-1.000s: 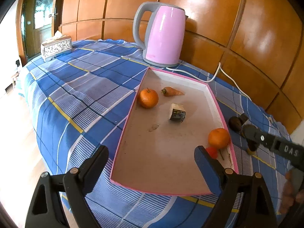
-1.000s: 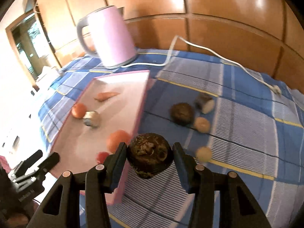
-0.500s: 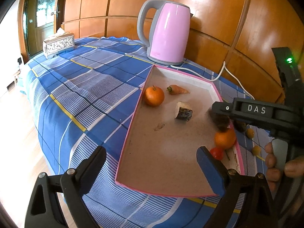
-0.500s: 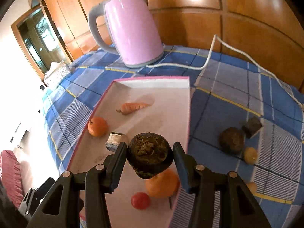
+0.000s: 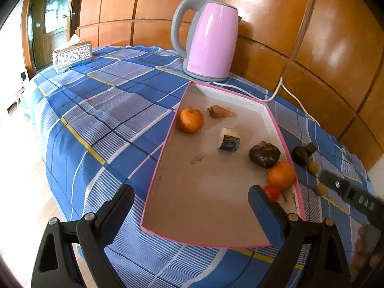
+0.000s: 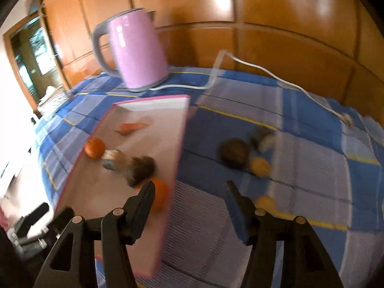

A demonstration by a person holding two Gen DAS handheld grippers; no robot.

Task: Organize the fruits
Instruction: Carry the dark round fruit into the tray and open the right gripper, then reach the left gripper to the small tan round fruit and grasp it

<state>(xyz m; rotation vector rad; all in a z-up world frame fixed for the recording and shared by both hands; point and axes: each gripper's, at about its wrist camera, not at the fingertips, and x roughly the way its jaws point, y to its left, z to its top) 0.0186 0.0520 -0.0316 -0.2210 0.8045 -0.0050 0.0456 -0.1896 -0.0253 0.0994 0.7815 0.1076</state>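
The dark brown fruit (image 5: 264, 154) lies in the pink-rimmed tray (image 5: 153, 175), touching the near orange (image 5: 281, 175) by the right rim, with a small red fruit (image 5: 271, 191) just in front. The right claw (image 6: 189, 199) has nothing between its fingers and its jaws are opening; the left claw (image 5: 192, 204) stands wide open and empty over the tray's near end. Out on the blue checked table (image 5: 100, 110) another dark fruit (image 6: 234, 153), a cut piece (image 6: 262, 139) and two small yellow fruits (image 6: 260, 165) lie close together, well apart from the tray. The risk I see is in that cluster: a claw closing on the dark fruit could nudge the yellow ones, which look round enough to roll toward the table edge. The right view is blurred, so aiming from it now could mean a missed or off-centre grip. The kettle's cord (image 6: 276, 76) trails nearby and might snag.
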